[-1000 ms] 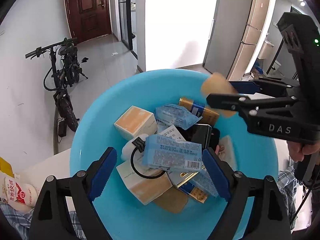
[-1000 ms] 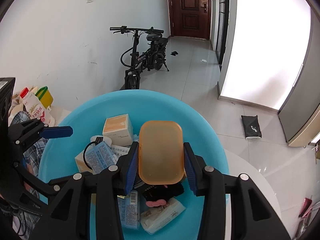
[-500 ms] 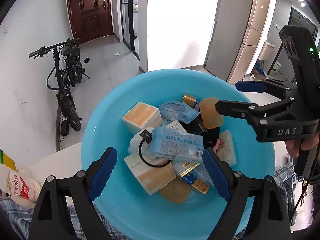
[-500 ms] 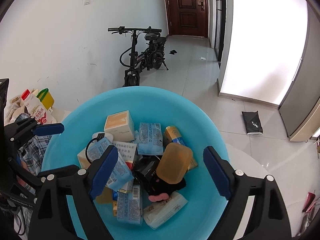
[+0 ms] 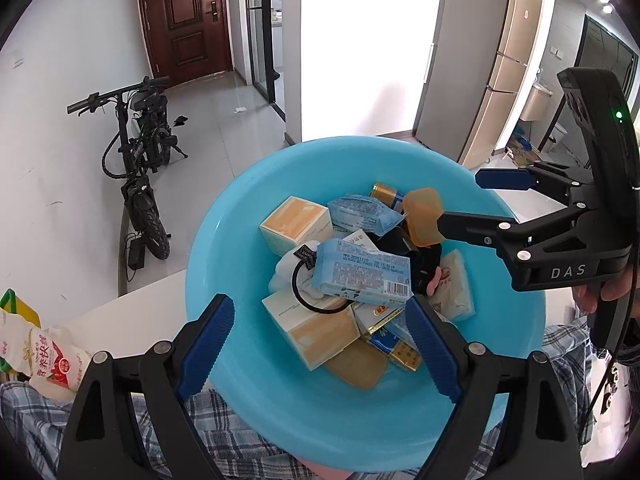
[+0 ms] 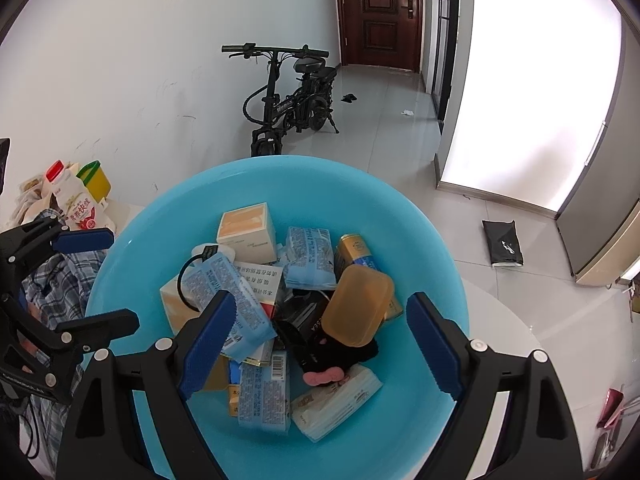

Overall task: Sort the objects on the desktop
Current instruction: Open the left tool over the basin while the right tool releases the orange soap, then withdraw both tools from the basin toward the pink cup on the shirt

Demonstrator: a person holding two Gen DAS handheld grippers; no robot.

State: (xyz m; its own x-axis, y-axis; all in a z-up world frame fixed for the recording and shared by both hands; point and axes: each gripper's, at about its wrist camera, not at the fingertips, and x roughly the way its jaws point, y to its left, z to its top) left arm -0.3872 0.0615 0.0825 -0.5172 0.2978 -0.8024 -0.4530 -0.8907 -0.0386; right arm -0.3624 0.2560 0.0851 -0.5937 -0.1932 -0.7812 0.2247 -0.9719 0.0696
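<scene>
Both tools are spread wide and nothing is gripped: the left tool [image 5: 316,340] and the right tool [image 6: 320,340] are held above the round light-blue plastic basin [image 6: 420,420] on the white desk [image 5: 120,320]. "DAS" is printed on the right tool's black body, seen at 3 o'clock in the left view. In the basin, a translucent orange plastic case [image 6: 356,304] lies free at centre, resting on a black item, amid pale-blue barcoded tissue packs [image 5: 360,276], cream-and-orange cartons [image 6: 248,232] and a gold can [image 6: 354,250].
</scene>
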